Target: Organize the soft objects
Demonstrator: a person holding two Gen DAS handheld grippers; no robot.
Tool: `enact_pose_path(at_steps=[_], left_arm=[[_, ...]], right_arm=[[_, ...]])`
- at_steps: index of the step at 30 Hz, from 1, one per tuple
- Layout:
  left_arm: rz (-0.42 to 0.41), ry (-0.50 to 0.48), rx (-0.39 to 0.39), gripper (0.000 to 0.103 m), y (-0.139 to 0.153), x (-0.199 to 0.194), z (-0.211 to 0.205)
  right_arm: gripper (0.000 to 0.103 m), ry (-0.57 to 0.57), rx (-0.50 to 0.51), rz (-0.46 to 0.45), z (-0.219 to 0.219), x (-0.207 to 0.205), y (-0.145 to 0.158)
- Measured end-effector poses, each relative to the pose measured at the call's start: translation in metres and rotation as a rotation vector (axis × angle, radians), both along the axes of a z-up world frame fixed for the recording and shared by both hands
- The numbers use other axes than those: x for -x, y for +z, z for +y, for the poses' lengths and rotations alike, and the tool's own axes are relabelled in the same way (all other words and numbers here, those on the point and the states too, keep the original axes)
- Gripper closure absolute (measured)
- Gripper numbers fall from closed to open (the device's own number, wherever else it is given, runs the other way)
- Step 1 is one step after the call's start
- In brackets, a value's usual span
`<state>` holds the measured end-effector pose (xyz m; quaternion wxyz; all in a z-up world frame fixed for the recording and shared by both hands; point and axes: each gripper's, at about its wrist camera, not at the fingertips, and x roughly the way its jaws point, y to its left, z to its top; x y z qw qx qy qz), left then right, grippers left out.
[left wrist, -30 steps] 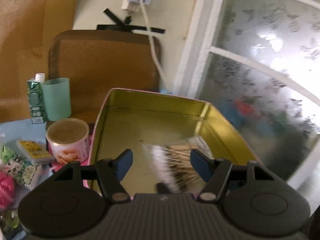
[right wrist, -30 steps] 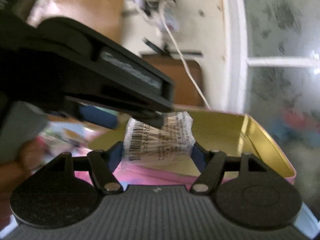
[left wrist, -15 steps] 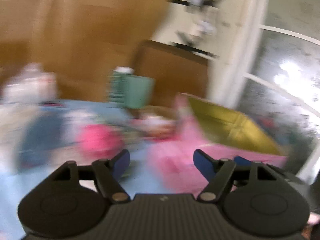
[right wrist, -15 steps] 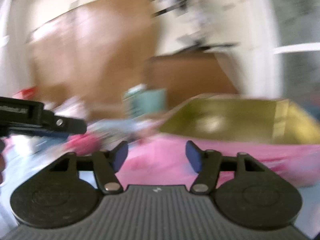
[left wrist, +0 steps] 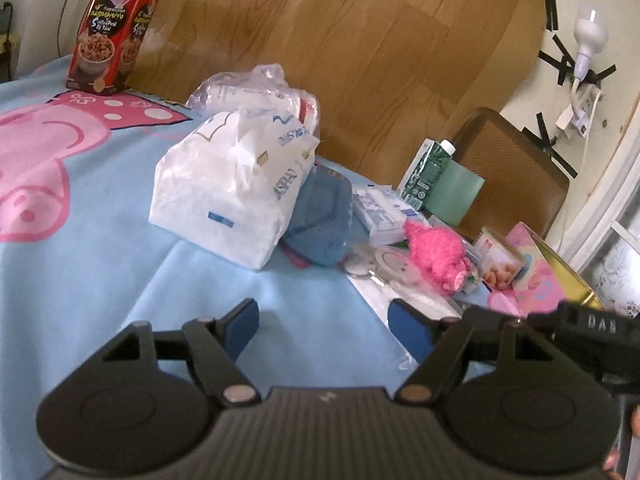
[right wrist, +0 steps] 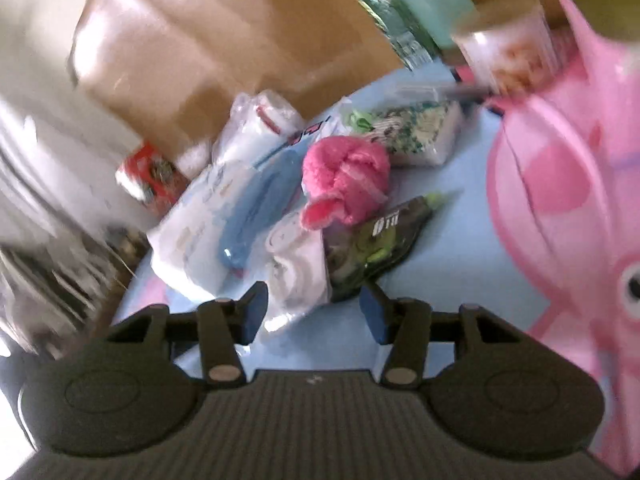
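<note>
My left gripper (left wrist: 326,320) stands open and empty above the blue cloth (left wrist: 100,280). Ahead of it lie a white plastic pack (left wrist: 228,196), a blue soft bundle (left wrist: 320,220) and a pink fluffy toy (left wrist: 436,252). The right wrist view is blurred. There my right gripper (right wrist: 312,312) has its jaws closing, with the near edge of a white wrapped packet (right wrist: 296,268) just ahead of the gap and no pad pressing on it. Beyond it are the pink fluffy toy (right wrist: 344,184), a dark green packet (right wrist: 372,248) and the blue bundle (right wrist: 256,208). The right gripper's black body (left wrist: 580,320) shows at the left view's right edge.
A pink tin box (left wrist: 560,280) with a gold inside stands at the right, its pink wall (right wrist: 560,200) close to my right gripper. A small round tin (left wrist: 500,264), a green carton (left wrist: 428,168), a green cup (left wrist: 452,192) and a tissue pack (left wrist: 380,212) crowd the back. A red snack box (left wrist: 112,28) stands far left.
Both grippers swung left, away from the gold-lined tin toward the pile on the cloth. The barcode packet between the right fingers a second ago is gone from them. The right jaws have narrowed.
</note>
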<state>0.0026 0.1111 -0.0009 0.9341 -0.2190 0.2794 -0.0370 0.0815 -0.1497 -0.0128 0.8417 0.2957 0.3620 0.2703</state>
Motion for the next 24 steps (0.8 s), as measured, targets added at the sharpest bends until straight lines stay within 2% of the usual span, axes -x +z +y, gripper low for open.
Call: enact_pose_path(at_steps=[1,4,8,11,13,15,17,18,19,20,21,24], left_arm=[[-0.003,-0.003,-0.001,0.029,0.000,0.002,0.000],[-0.003,-0.008,0.008,0.029,-0.002,0.002,0.001],[-0.001,-0.015,0.008,0.029,-0.002,0.004,-0.002],[0.006,-0.076,-0.012,0.029,0.000,0.005,-0.012],[0.009,-0.136,-0.016,0.030,0.002,0.005,-0.024],[0.007,-0.205,-0.005,0.030,0.005,0.004,-0.038],[0.004,-0.268,-0.009,0.030,0.009,0.003,-0.056],[0.004,-0.295,-0.014,0.030,0.011,0.002,-0.066],[0.006,-0.323,-0.018,0.030,0.012,0.001,-0.075],[0.011,-0.350,-0.019,0.030,0.012,0.000,-0.084],[0.019,-0.376,-0.017,0.030,0.013,-0.001,-0.092],[0.048,-0.436,-0.017,0.030,0.011,-0.002,-0.112]], right_arm=[[0.080,-0.005,-0.012,0.014,0.000,0.000,0.000],[0.083,0.013,-0.080,0.053,-0.007,0.008,-0.005],[0.085,0.082,-0.114,0.063,-0.030,0.030,-0.008],[0.085,0.155,-0.123,0.061,-0.060,0.053,-0.010],[0.080,0.147,-0.072,0.031,-0.084,0.067,-0.009],[0.076,0.024,0.046,-0.036,-0.112,0.085,-0.002],[0.060,-0.158,0.130,-0.125,-0.145,0.104,0.008],[0.051,-0.219,0.148,-0.169,-0.157,0.115,0.012],[0.047,-0.260,0.162,-0.212,-0.164,0.125,0.015],[0.045,-0.268,0.179,-0.260,-0.166,0.136,0.019],[0.038,-0.249,0.199,-0.294,-0.164,0.145,0.020],[0.029,-0.127,0.288,-0.376,-0.137,0.163,0.015]])
